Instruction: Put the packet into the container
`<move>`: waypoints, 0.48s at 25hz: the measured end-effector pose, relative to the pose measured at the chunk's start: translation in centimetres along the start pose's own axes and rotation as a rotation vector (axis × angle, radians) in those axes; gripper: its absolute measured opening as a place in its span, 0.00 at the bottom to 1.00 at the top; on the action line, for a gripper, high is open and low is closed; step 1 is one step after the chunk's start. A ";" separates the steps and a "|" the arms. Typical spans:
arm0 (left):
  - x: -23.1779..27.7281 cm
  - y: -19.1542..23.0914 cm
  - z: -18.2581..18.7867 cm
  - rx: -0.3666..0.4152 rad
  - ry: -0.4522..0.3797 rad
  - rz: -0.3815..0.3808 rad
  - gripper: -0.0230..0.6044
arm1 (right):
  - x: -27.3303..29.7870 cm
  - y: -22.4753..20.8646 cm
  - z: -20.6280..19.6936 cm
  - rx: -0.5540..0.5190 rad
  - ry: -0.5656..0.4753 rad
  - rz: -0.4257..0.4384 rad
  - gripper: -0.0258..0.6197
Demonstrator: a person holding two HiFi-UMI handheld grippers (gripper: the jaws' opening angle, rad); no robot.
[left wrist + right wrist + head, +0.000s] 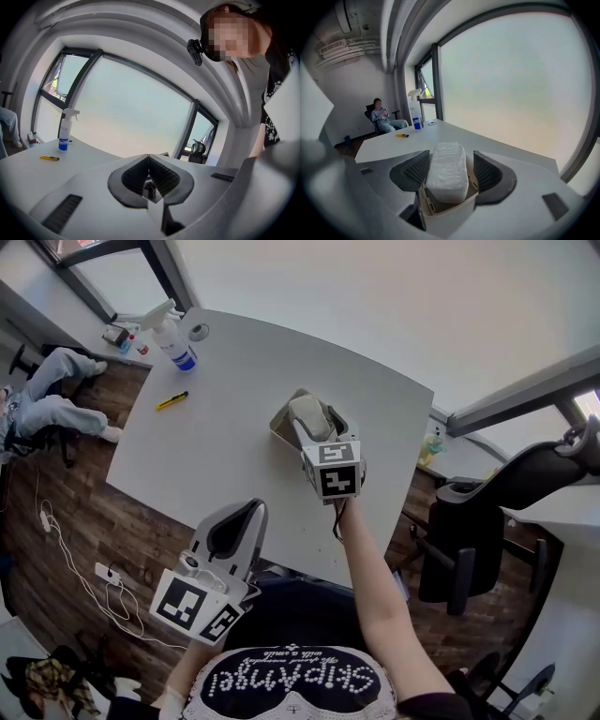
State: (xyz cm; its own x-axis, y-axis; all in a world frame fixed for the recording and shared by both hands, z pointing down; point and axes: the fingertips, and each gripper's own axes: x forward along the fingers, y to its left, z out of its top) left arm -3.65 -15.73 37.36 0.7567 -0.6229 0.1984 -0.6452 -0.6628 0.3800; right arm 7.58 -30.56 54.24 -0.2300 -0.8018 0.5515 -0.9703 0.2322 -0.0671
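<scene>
A white padded packet (pixel 447 171) lies in the small beige container (pixel 440 213) on the white table (pixel 234 409). My right gripper (pixel 451 155) stands open around the packet, one dark ribbed pad on each side and a thin gap on the right. From the head view, the packet (pixel 307 412) shows in the container (pixel 280 426) with the right gripper (pixel 319 429) over it. My left gripper (pixel 255 508) is shut and holds nothing, near the table's front edge. In the left gripper view, the left gripper (pixel 148 157) has its jaws pressed together.
A spray bottle (pixel 174 339) and a small round object (pixel 198 331) stand at the table's far left, and a yellow cutter (pixel 172 400) lies nearer. A black office chair (pixel 478 531) is at the right. A seated person (pixel 47 399) is at the left, with cables (pixel 103 587) on the floor.
</scene>
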 end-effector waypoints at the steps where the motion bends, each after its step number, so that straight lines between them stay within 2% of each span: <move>1: -0.1 0.0 0.0 0.002 -0.002 0.001 0.05 | -0.3 0.0 0.3 0.004 -0.008 0.001 0.48; 12: -1.1 -1.0 0.1 0.014 -0.020 -0.006 0.05 | -4.8 -0.1 4.1 0.017 -0.117 -0.002 0.47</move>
State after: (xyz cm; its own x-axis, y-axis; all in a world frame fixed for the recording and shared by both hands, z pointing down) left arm -3.90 -14.39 36.70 0.7585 -0.6269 0.1781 -0.6422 -0.6724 0.3682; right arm 8.47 -29.02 48.20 -0.2346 -0.8613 0.4507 -0.9716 0.2221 -0.0812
